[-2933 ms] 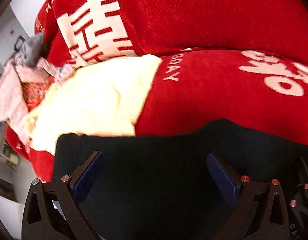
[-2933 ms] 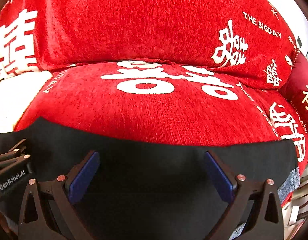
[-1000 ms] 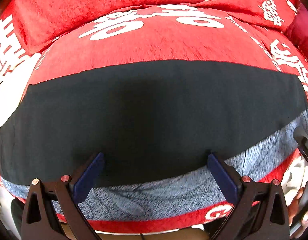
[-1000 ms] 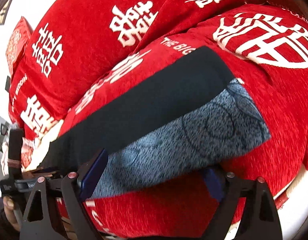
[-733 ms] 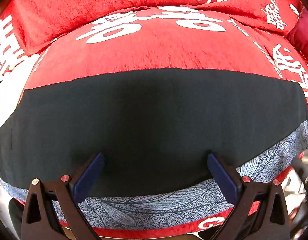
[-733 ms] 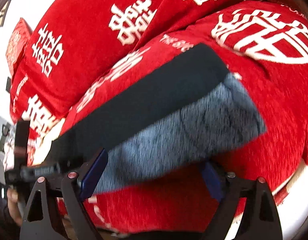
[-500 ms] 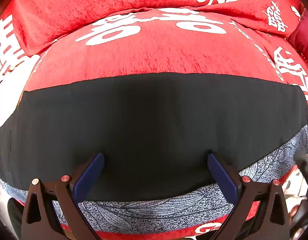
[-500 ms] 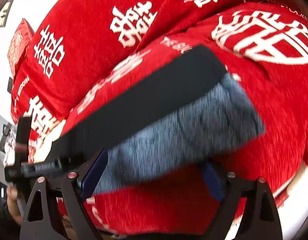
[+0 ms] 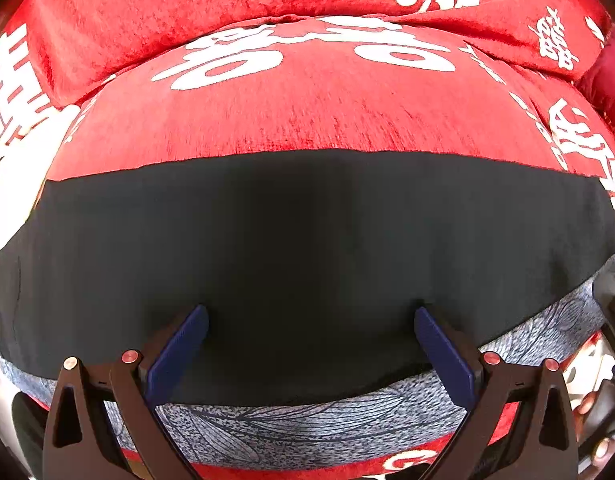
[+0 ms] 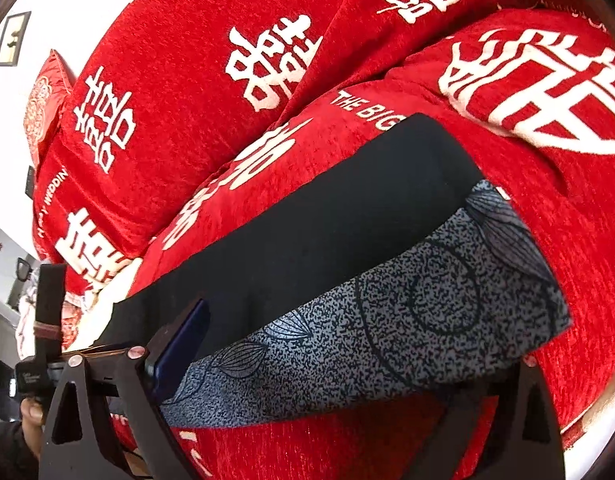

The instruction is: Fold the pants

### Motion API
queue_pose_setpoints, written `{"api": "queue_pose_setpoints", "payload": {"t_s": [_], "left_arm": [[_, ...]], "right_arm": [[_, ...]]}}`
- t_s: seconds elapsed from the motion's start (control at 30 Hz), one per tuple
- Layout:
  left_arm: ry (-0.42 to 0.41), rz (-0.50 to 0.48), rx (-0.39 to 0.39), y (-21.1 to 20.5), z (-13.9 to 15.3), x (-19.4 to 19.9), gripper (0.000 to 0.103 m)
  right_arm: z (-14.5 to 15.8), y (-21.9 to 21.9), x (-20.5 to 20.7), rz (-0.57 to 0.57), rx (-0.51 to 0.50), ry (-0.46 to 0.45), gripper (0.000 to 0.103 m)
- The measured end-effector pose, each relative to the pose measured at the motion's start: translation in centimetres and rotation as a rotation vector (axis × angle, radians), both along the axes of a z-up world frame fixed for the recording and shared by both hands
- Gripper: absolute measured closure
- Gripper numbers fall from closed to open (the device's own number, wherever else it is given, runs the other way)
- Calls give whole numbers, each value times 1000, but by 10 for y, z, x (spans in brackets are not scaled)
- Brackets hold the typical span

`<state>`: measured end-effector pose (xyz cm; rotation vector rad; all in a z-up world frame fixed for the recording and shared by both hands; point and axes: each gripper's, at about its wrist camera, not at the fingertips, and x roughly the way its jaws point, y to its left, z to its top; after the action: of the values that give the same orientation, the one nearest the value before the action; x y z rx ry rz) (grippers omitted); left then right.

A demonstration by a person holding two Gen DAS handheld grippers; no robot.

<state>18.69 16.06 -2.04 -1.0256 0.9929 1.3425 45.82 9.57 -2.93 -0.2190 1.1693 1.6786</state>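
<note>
The pants lie folded lengthwise on a red sofa seat: a black layer (image 9: 307, 248) on top of a blue-grey leaf-print layer (image 9: 291, 428) that shows along the near edge. In the right wrist view the black layer (image 10: 327, 220) and the print layer (image 10: 407, 320) run from lower left to upper right. My left gripper (image 9: 310, 344) is open, its jaws spread wide over the black cloth. My right gripper (image 10: 347, 360) is open at the pants' right end; the print cloth hides its right fingertip. The left gripper (image 10: 39, 344) also shows at the far left of the right wrist view.
The red sofa seat cushion (image 9: 307, 112) with white characters carries the pants. The back cushion (image 10: 187, 80) rises behind. A pale cloth (image 9: 3, 184) lies to the left. A second seat cushion (image 10: 547, 92) adjoins on the right.
Over the last second the left gripper has moved slightly forward over the pants, so less print cloth shows. The right gripper has stayed at the pants' right end. Both remain open.
</note>
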Motion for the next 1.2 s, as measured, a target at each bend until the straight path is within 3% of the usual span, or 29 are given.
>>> {"api": "queue_pose_setpoints", "payload": {"t_s": [0.2,0.27,0.4,0.47,0.5,0.53,0.6,0.7,0.83,0.87,1.0,1.2], "left_arm": [[-53,1,9,2,8,14,0],[-52,-20,16,1,10,24,0],[50,-75,-3,4,-3,47,0],[72,-66,25,5,-3,52,0],[76,-64,22,6,-3,52,0],[76,-59,20,7,-3,52,0],[71,-60,18,10,-3,51,0],[73,-89,39,9,-3,52,0],[37,-154,13,13,2,43,0],[26,-144,4,15,6,36,0],[-1,-38,87,14,31,-13,0],[-69,96,68,8,32,-96,0]], "right_arm": [[4,14,-17,-7,-36,-127,0],[5,17,-17,-19,-33,-129,0],[4,17,-9,-34,7,-79,0],[5,16,-9,-30,6,-86,2],[7,16,-10,-28,2,-107,10],[8,16,-10,-28,-6,-132,33],[6,18,-6,-43,-56,-155,64],[11,16,-2,-54,-55,-124,71],[40,8,-25,-42,10,-261,75],[54,4,-36,-35,46,-313,76],[89,-7,-73,-11,138,-450,78],[118,-17,-149,68,242,-617,81]]}}
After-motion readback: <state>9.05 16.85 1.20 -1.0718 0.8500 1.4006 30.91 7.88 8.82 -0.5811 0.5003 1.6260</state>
